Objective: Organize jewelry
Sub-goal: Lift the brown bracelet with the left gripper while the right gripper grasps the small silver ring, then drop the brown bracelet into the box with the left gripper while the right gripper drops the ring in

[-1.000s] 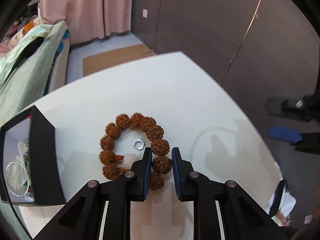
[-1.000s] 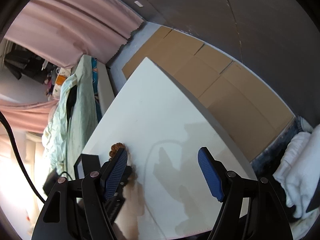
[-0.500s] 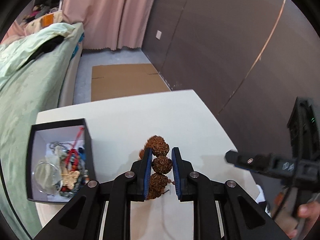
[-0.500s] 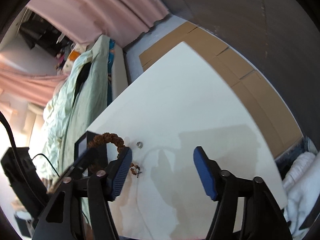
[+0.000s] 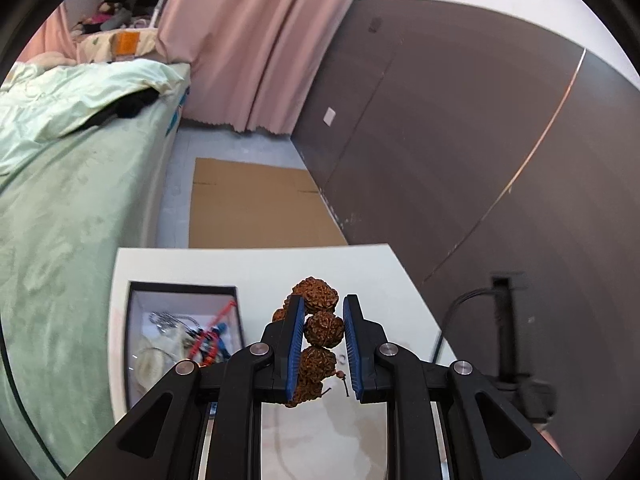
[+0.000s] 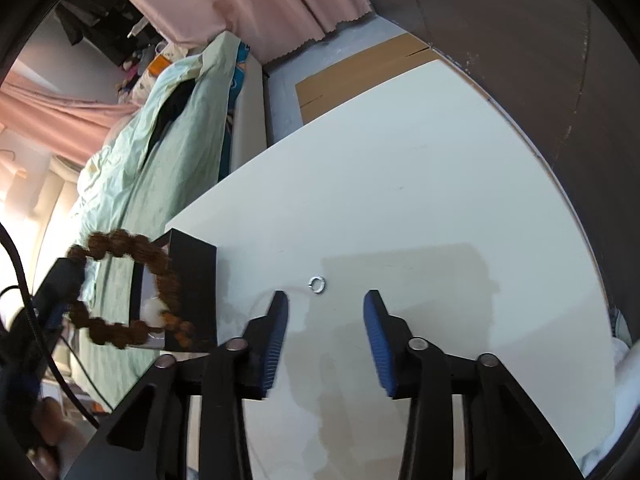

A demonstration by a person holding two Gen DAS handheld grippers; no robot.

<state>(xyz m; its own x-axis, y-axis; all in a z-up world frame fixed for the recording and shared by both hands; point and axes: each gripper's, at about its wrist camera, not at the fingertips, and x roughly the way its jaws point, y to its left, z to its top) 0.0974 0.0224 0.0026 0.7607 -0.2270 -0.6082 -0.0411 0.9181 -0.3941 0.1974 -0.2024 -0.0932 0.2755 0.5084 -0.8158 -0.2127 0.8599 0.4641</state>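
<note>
On white table (image 6: 400, 160) by bed (image 5: 60, 200): L gripper (image 5: 323, 330) w/ bracelet (image 5: 324, 330).

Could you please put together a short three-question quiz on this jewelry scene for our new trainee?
1. True or false: the left tool is shut on the brown bumpy-seed bead bracelet.
2. Multiple choice: where is the small silver ring? A) in the black open-top jewelry box B) on the white table ahead of the right tool C) between the right tool's fingers.
3. Fill in: the right tool's jaws are ____ and hold nothing.

Key: 1 true; 2 B; 3 open.
</note>
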